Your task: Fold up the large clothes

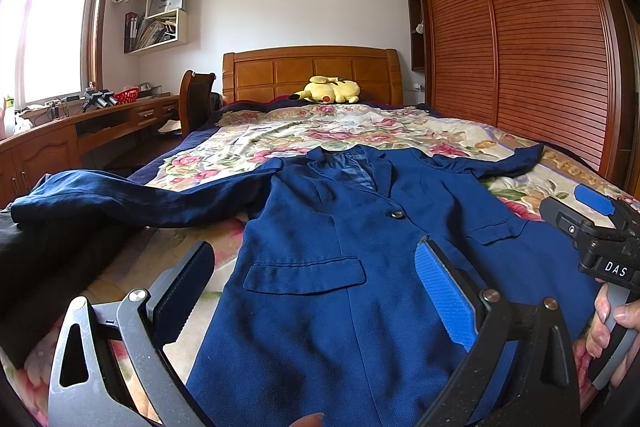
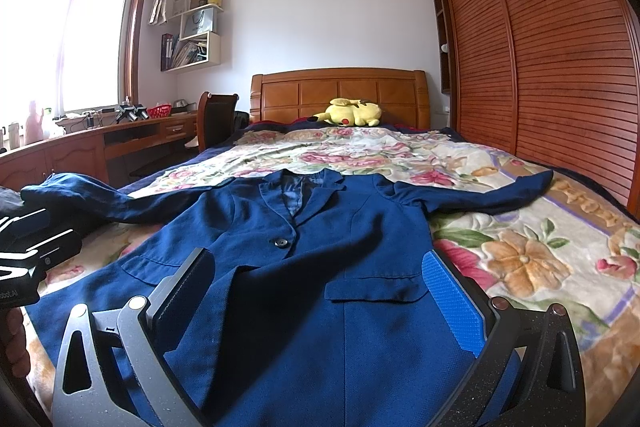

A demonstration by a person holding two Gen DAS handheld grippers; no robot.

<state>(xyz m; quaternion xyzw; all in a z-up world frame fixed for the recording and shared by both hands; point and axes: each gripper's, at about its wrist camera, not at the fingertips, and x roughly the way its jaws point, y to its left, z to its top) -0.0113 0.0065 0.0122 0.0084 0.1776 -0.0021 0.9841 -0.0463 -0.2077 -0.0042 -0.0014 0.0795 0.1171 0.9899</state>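
White letters "DAS" stand on the black body of the right gripper, seen in the left wrist view. On the shelf by the window, a white paper bag carries a small grey word that looks like "HONOR"; it is too small to be sure. In the right wrist view, the left gripper shows partly cut white letters, not readable.
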